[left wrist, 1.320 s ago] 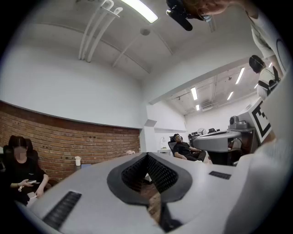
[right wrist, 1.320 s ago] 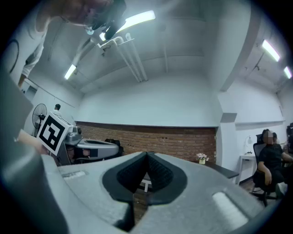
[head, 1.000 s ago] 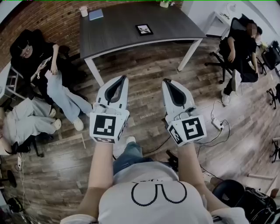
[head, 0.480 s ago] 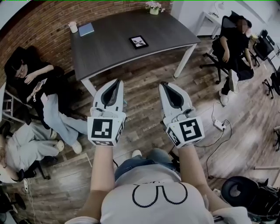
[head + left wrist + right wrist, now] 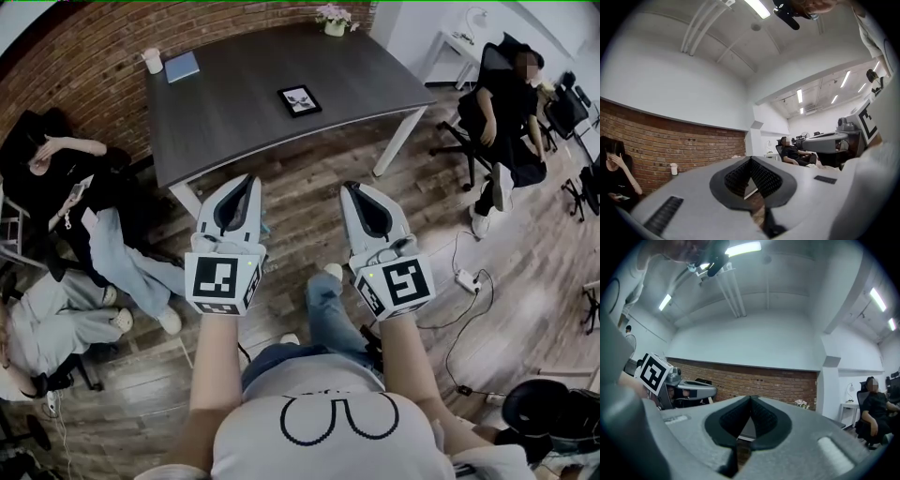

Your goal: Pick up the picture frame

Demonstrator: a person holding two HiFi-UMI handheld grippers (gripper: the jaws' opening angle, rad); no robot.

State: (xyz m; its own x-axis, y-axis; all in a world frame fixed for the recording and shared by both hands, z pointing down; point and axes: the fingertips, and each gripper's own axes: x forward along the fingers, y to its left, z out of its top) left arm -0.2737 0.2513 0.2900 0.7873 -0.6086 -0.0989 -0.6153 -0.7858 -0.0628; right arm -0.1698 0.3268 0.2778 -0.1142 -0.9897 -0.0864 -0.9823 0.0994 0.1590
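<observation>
While I am standing on the wooden floor (image 5: 309, 178) short of the table (image 5: 234, 112), I am holding my left gripper (image 5: 246, 180) and my right gripper (image 5: 354, 187) out side by side, both pointing toward the table's near edge. Both pairs of jaws are pressing together with nothing between them. The left gripper view (image 5: 750, 161) and the right gripper view (image 5: 750, 399) are each showing the ribbed pads meeting at the tip.

The picture frame (image 5: 299, 99) is lying flat on the dark table top, right of its middle. It is well apart from both grippers and neither is touching it.

A white cup (image 5: 153, 61) and a blue notebook (image 5: 182, 66) are sitting near the table's far left corner, close to the brick wall (image 5: 84, 47). A small pot of flowers (image 5: 334, 19) is standing at the far edge.

Two people are sitting on the floor side left of the table (image 5: 56, 178), and another person is sitting in an office chair (image 5: 511, 103) off to the right.
</observation>
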